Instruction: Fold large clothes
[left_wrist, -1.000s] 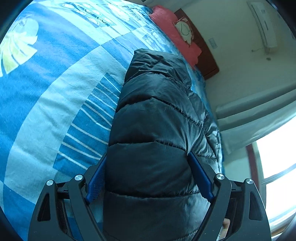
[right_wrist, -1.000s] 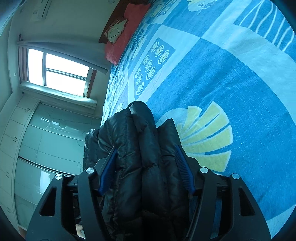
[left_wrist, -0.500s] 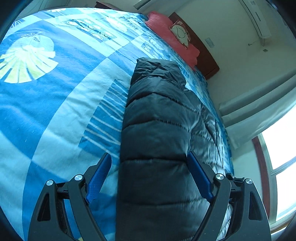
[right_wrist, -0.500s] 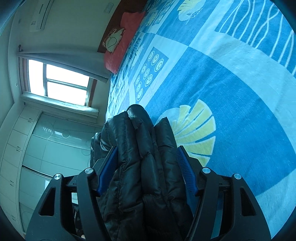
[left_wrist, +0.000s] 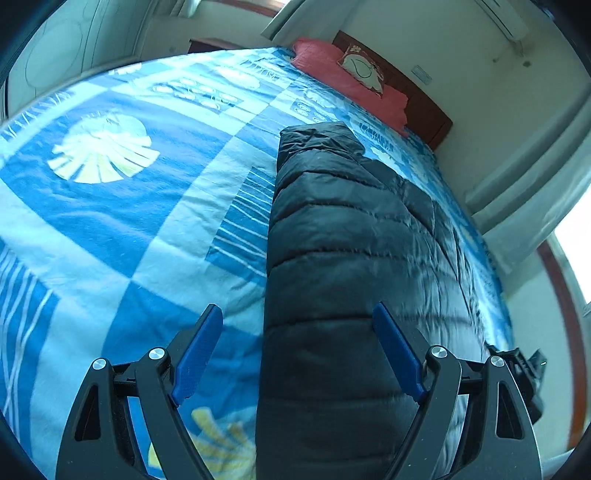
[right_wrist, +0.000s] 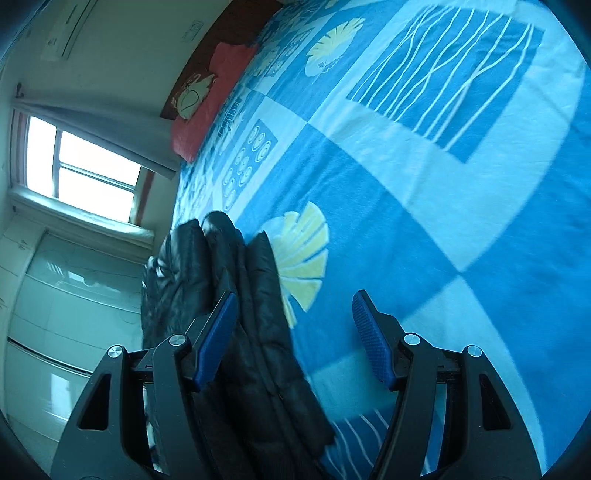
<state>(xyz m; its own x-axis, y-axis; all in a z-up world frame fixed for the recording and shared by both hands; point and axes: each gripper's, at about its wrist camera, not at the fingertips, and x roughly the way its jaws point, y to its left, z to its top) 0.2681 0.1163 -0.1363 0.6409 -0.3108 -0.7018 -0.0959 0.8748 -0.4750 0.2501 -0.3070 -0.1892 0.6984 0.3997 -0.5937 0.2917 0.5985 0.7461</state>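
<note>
The left claw (left_wrist: 297, 345) stood with its blue pads spread wide in the left wrist view; the right pad lay against the edge of the black puffer jacket (left_wrist: 354, 280), the left pad stood clear over the bed (left_wrist: 147, 229), so nothing was clamped. The jacket lay on the bed as a long, thick, folded bundle of glossy quilted fabric, its stitched channels puffed into soft ridges, running toward the red pillow (left_wrist: 347, 85) at the headboard. In the right wrist view, the right claw (right_wrist: 291, 334) was likewise apart: its left pad touched the jacket's stacked, bulging layers (right_wrist: 236, 295), and its right pad hung over the flat blue-and-white patterned sheet (right_wrist: 424, 192). By my reading, a fold had just been laid down and let go. The next move would call for a fresh grip on the slippery, springy bundle to double it over or press it flat.
</note>
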